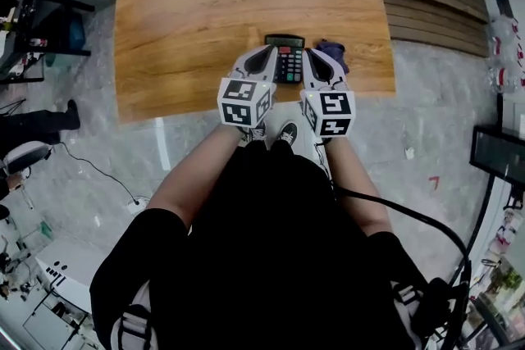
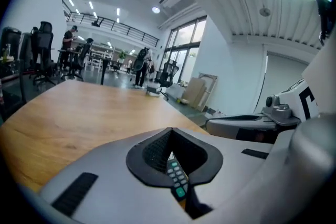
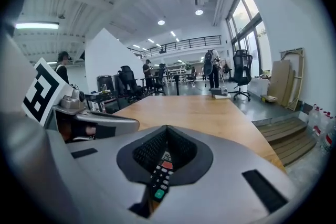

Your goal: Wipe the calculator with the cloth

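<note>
Left claw point(image 1: 268, 53) and right claw point(image 1: 312, 55) both clenched, empty. Calculator point(image 1: 288, 61) sits between them at the table's point(image 1: 197, 20) near edge, long axis running away from us. Cloth point(image 1: 335, 53) lies just right of it; we judge the right claw nearer.

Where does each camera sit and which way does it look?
Head view: on the person's head, looking steeply down at the table, calculator and cloth; arms, left tongs, right tongs show.
Left gripper view: on the left tongs, looking along its shut jaws across the table.
Right gripper view: on the right tongs, likewise.
Shared: both gripper views glimpse calculator keys below their jaws.
</note>
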### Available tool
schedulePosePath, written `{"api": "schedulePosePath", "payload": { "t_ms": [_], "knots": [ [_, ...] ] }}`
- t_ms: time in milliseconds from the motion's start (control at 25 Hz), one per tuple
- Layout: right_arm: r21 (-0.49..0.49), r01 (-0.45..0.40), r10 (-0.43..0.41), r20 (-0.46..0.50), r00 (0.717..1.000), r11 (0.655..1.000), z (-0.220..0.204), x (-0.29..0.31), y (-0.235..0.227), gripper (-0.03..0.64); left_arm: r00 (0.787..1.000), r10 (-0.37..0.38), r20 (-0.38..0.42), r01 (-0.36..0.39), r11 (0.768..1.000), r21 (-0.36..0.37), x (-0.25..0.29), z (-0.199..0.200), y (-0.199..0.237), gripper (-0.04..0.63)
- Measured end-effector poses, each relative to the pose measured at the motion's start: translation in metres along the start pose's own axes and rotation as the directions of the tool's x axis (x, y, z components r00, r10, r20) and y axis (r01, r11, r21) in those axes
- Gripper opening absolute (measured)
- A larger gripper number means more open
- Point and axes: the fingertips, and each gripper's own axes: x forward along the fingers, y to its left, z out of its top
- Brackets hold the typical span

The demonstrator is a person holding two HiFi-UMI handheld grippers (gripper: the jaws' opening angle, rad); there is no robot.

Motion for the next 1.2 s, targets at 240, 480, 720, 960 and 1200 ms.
{"api": "schedulePosePath", "payload": {
  "t_ms": [240,480,720,960,1200],
  "knots": [
    [0.018,-0.013,0.013,0.026,1.000,1.000,0.010,-0.008,0.017,0.015,0.988,0.029,0.155,-0.045,0.993,0.106,-0.020,0.030,-0.008,0.006],
    [-0.047,-0.004,0.008,0.085,0.996,0.999,0.030,-0.016,0.031,0.015,0.967,0.017,0.254,-0.058,0.987,0.152,-0.038,0.051,-0.018,0.006],
    [-0.090,-0.005,0.016,0.129,0.992,0.996,0.045,-0.018,0.035,0.015,0.956,-0.013,0.293,-0.044,0.981,0.187,-0.040,0.066,-0.026,0.006],
    [-0.120,0.004,0.018,0.182,0.983,0.993,0.058,-0.025,0.036,0.015,0.941,-0.021,0.338,-0.056,0.975,0.214,-0.046,0.077,-0.033,0.006],
    [-0.120,0.017,0.009,0.206,0.978,0.993,0.064,-0.029,0.031,0.015,0.934,-0.028,0.357,-0.053,0.975,0.215,-0.045,0.083,-0.038,0.006]
  ]
}}
